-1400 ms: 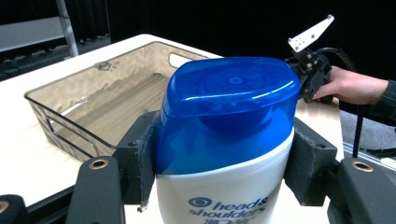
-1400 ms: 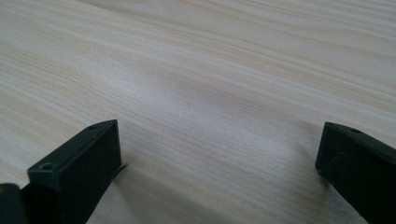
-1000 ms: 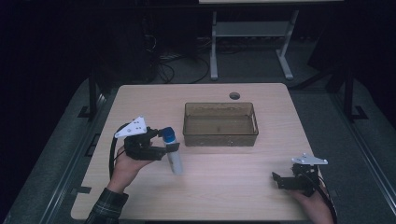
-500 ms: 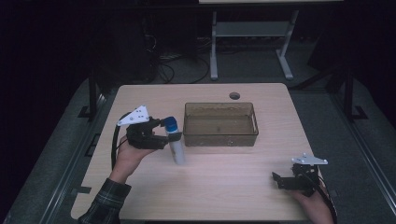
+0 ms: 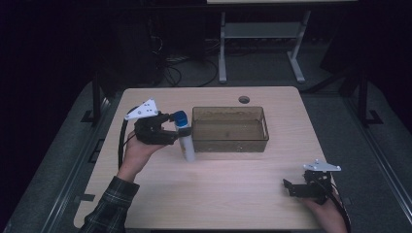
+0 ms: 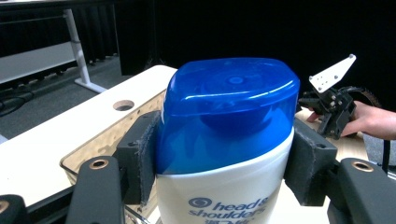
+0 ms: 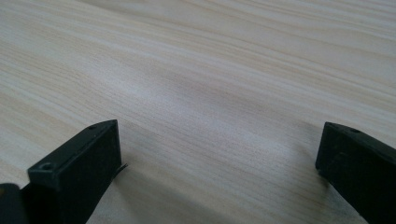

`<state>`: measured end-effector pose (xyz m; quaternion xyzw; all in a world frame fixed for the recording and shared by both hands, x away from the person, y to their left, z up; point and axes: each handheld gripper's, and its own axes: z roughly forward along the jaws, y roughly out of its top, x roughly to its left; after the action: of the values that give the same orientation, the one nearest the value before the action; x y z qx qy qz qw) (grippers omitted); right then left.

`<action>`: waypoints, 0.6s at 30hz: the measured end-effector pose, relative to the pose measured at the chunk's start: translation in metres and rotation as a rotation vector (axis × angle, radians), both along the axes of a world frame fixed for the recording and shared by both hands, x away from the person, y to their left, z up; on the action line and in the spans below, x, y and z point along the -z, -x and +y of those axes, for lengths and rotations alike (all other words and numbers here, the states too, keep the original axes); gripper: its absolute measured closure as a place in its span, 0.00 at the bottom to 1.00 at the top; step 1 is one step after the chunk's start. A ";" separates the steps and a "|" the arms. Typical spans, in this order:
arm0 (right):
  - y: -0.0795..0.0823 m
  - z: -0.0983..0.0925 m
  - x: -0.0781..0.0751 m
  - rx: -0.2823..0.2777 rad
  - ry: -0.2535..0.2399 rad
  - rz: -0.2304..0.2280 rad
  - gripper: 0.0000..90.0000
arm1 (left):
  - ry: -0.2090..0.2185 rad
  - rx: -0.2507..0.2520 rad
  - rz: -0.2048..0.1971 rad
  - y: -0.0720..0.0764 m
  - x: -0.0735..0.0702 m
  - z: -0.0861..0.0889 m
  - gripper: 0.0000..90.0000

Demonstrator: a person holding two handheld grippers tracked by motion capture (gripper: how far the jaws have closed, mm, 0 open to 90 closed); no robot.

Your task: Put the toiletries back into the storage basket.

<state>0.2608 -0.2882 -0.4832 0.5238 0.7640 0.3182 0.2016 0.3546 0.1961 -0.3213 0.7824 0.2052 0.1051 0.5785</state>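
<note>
Shampoo bottle point(image 5: 184, 138): white body, blue flip cap, "head & shoulders" printed on front. Held upright, gripped just below cap, raised off table. Positioned just beside left end of bin point(image 5: 230, 144). Bin: translucent brown, rectangular, open-topped, set mid-table, appears empty.

White bottle point(image 5: 186, 144), blue cap point(image 6: 229, 112); brown bin point(image 5: 229, 130); plaid sleeve point(image 5: 108, 209).
</note>
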 end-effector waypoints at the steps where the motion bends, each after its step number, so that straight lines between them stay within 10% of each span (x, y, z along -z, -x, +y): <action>1: 0.000 0.000 0.000 -0.002 0.001 0.000 0.00 | 0.002 -0.002 -0.003 -0.001 -0.001 -0.001 0.39; 18: 0.000 0.000 0.000 0.001 0.000 0.001 0.00 | -0.001 -0.038 -0.034 -0.018 -0.014 -0.012 0.39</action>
<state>0.2608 -0.2882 -0.4831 0.5243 0.7639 0.3178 0.2013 0.3727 0.1846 -0.3069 0.7767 0.2100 0.1294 0.5796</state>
